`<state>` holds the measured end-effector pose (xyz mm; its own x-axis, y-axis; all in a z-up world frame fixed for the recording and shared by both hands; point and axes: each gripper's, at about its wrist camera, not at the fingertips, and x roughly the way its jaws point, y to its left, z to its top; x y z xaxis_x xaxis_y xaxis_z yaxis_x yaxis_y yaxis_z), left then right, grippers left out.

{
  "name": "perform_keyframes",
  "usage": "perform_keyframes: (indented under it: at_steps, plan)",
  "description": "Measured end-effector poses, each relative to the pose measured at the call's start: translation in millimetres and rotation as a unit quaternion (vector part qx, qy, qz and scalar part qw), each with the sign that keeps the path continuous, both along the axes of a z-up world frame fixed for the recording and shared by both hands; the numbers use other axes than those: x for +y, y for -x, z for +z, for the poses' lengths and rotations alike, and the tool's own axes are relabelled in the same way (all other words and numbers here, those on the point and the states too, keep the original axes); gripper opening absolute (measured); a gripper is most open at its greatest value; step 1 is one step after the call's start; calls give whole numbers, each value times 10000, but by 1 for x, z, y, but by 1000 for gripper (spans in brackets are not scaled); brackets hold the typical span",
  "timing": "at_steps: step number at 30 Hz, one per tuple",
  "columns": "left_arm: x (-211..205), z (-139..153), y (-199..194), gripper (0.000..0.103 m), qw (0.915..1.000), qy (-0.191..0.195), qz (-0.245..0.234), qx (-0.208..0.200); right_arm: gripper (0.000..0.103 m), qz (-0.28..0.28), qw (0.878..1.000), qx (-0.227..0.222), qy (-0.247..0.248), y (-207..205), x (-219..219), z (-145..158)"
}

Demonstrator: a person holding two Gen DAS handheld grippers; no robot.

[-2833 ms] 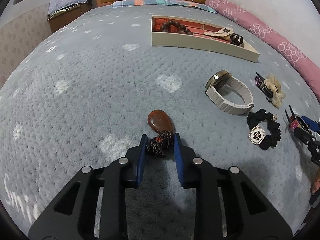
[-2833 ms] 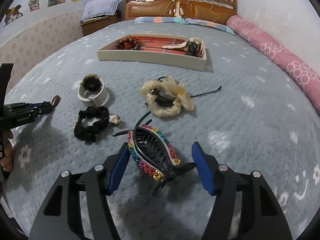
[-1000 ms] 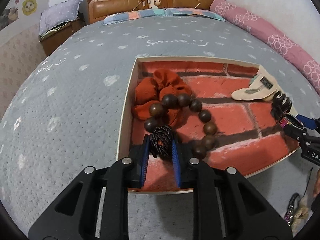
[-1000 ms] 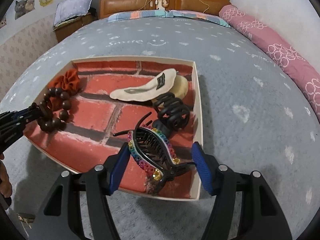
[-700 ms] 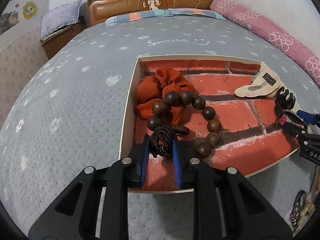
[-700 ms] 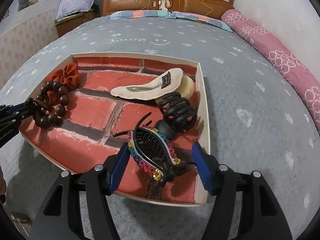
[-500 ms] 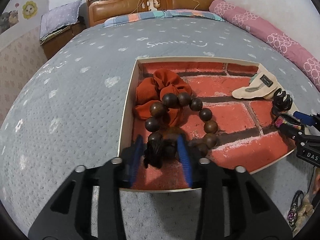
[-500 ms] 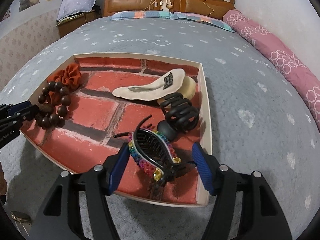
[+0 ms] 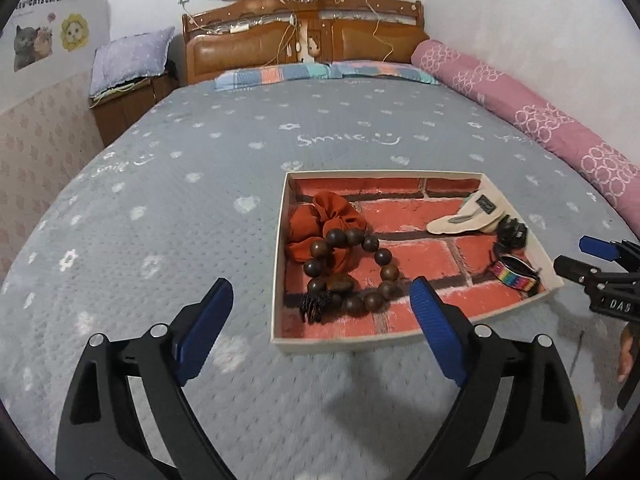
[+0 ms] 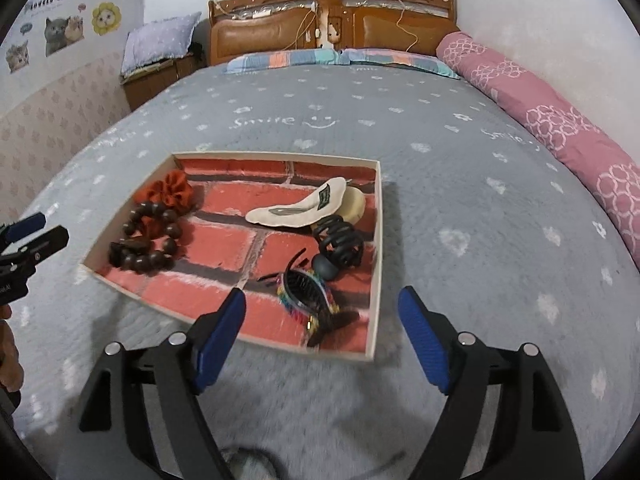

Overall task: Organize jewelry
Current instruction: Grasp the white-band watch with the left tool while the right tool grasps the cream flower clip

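Note:
A cream tray (image 9: 278, 264) with a brick-pattern floor lies on the grey bed. An amber pendant (image 9: 338, 285) on a dark braided cord rests inside the wooden bead bracelet (image 9: 380, 258), beside an orange scrunchie (image 9: 324, 216). My left gripper (image 9: 318, 284) hovers above the tray's near corner, its jaws opening wide with nothing between them. A rainbow claw clip (image 10: 308, 296) lies in the tray's (image 10: 376, 260) near right corner, by a black claw clip (image 10: 340, 240) and a cream hair clip (image 10: 300, 208). My right gripper (image 10: 322, 293) hangs above it, jaws opening, pads off the clip.
The grey blanket (image 9: 200, 220) stretches all round the tray. A pink bolster (image 9: 540, 120) runs along the right wall, a wooden headboard (image 9: 304, 36) stands at the back, and a nightstand with a pillow (image 9: 128, 64) at the back left. A hand (image 9: 626, 356) shows at the right edge.
The left jaws opened and let go of the pendant, which now lies among the beads. The right jaws widened and left the rainbow clip in the tray. Both grippers drew back and up.

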<state>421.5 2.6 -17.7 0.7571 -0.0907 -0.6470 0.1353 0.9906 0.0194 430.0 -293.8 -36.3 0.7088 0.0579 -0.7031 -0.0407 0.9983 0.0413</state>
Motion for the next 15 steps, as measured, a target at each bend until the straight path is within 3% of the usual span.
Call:
perform_keyframes:
  at_steps: [9, 15]
  plan:
    - [17, 28, 71, 98, 9992, 94, 177, -332, 79, -122, 9992, -316, 201, 68, -15, 29]
    - [23, 21, 106, 98, 9991, 223, 281, -242, 79, -254, 9985, -413, 255, 106, -17, 24]
